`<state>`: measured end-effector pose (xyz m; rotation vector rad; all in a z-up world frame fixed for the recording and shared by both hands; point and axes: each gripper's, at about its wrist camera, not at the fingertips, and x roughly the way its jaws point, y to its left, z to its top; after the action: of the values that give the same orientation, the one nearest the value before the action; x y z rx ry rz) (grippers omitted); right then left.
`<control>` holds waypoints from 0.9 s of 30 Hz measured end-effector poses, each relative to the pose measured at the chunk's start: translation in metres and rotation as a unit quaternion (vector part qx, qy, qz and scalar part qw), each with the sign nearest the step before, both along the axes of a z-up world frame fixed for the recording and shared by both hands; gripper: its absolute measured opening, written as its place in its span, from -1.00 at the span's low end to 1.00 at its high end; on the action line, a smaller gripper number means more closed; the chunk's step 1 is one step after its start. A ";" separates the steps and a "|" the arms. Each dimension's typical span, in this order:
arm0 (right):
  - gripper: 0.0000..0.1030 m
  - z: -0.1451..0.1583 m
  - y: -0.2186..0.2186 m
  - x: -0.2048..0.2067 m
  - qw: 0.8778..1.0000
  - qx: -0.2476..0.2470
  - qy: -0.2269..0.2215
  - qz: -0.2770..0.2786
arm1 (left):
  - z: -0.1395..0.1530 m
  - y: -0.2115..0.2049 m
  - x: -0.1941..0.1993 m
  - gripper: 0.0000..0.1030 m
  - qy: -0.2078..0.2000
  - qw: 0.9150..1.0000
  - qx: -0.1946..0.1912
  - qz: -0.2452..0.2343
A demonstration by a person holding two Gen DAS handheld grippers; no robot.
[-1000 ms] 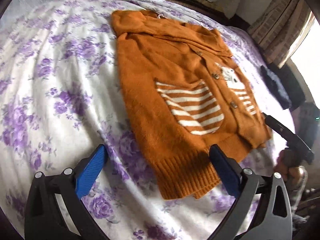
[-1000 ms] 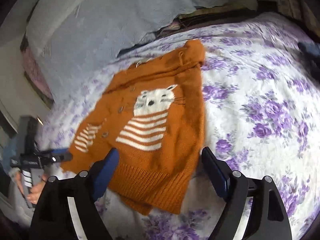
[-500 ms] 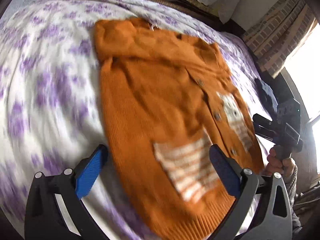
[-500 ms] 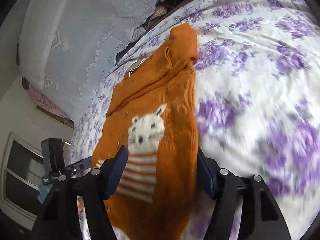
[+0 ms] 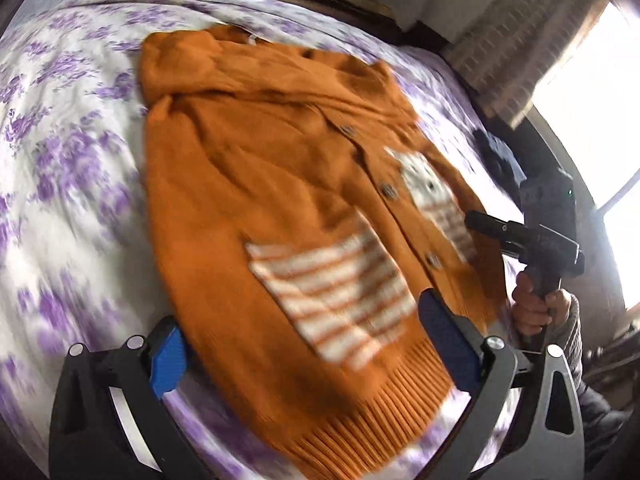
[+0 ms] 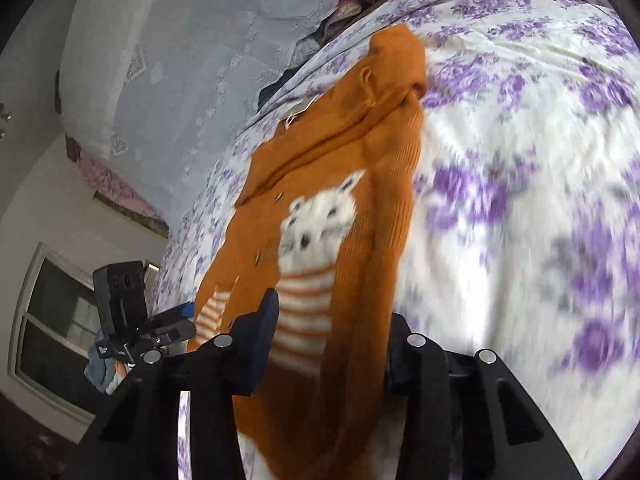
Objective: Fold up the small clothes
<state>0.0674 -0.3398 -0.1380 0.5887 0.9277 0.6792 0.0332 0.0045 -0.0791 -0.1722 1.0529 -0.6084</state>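
Observation:
An orange knitted cardigan (image 5: 280, 184) with a white cat and striped pockets lies flat, buttoned, on the floral bedsheet (image 5: 68, 168). My left gripper (image 5: 308, 348) is open wide, and the cardigan's left pocket and ribbed hem lie between its blue pads (image 5: 166, 360). In the right wrist view the cat side of the cardigan (image 6: 320, 224) runs down between the fingers of my right gripper (image 6: 328, 344). Its jaws are closing around the cloth, and no pinch shows. Each gripper shows in the other's view: the right gripper (image 5: 520, 236) in a hand, the left gripper (image 6: 160, 330) at the far edge.
A pale blue embroidered cover (image 6: 180, 60) is heaped at the head of the bed. A dark garment (image 5: 496, 156) lies near the bed's right edge, below a bright window (image 5: 592, 92). Another window (image 6: 52, 320) is at the left.
Both grippers have moved forward over the cardigan's lower half. The right jaws have narrowed a good deal around the cat side. The left jaws stay wide.

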 end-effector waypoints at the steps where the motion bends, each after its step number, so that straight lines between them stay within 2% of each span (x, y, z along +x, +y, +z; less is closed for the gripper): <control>1: -0.22 0.000 0.000 -0.008 1.000 0.002 0.000 0.007 | 0.000 -0.004 -0.007 0.91 -0.005 1.000 0.002 -0.005; 3: -0.26 0.000 0.004 -0.021 1.000 -0.003 -0.004 0.024 | 0.002 -0.010 -0.017 0.90 -0.021 1.000 0.016 -0.011; 5: -0.29 0.001 0.009 -0.026 0.999 -0.014 -0.008 0.032 | 0.004 -0.016 -0.021 0.75 -0.038 0.999 0.037 -0.008; 6: -0.34 0.002 0.011 -0.027 0.999 -0.020 -0.010 0.033 | 0.004 -0.015 -0.021 0.60 -0.042 0.998 0.042 -0.003; 7: -0.55 0.001 0.011 -0.027 0.999 -0.024 -0.010 0.031 | 0.004 -0.012 -0.021 0.39 -0.043 0.998 0.047 0.004; 8: -0.84 0.000 0.011 -0.025 0.999 -0.024 -0.007 0.029 | 0.004 -0.008 -0.020 0.30 -0.043 0.998 0.047 0.011; 10: -0.88 -0.001 0.011 -0.026 1.000 -0.022 -0.004 0.020 | 0.006 -0.001 -0.019 -0.11 -0.044 0.998 0.046 0.025; 12: -0.89 0.006 0.012 -0.032 0.999 -0.024 -0.025 0.015 | 0.009 0.006 -0.018 -0.31 -0.043 0.998 0.043 0.034; 15: -0.89 0.017 0.011 -0.036 0.999 -0.023 -0.045 0.014 | 0.019 0.011 -0.016 -0.74 -0.052 0.998 0.025 0.028; 21: -0.89 0.028 0.009 -0.024 0.999 0.006 -0.042 0.012 | 0.032 0.003 -0.014 -0.78 -0.073 0.997 0.036 0.017; 27: -0.89 0.046 0.006 -0.016 0.998 0.020 -0.052 0.008 | 0.043 0.006 -0.010 -0.82 -0.089 0.995 0.037 0.029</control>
<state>0.0519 -0.3343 -0.0919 0.5754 0.8248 0.7378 0.0236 0.0102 -0.0361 -0.0820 0.8936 -0.5220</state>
